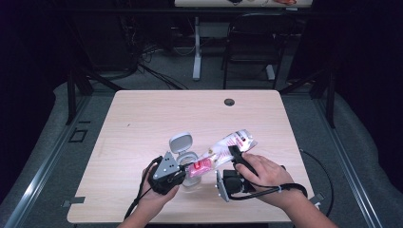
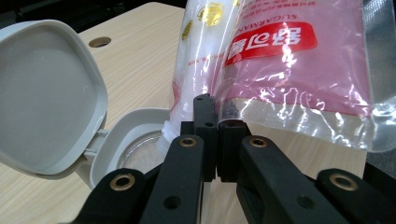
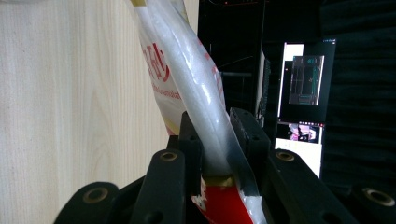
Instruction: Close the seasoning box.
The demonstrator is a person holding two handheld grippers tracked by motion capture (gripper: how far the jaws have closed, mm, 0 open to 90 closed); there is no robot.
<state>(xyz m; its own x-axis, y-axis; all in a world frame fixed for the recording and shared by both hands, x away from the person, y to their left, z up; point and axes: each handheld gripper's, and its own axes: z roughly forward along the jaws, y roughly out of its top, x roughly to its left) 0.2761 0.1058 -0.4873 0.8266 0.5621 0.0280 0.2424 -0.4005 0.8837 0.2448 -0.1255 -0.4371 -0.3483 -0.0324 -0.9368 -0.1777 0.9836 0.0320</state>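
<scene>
High view | sugar bag tilted over the open-lidded grey jar, mouth end down toward it | right hand-held gripper pinching the bag's upper end, left hand-held gripper pressed together on its lower corner | soft crinkly plastic, loose contents will shift, probably slippery; grab sealed edges | pale wood bench, dark room, chair behind

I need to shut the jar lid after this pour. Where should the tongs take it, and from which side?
Take the lid by its free rounded edge, opposite the hinge, coming from the far side of the table. It stands open and nearly upright behind the jar, hinged at the rim, so that edge is the exposed part. The bag hangs over the mouth, so the near side is probably blocked.
</scene>
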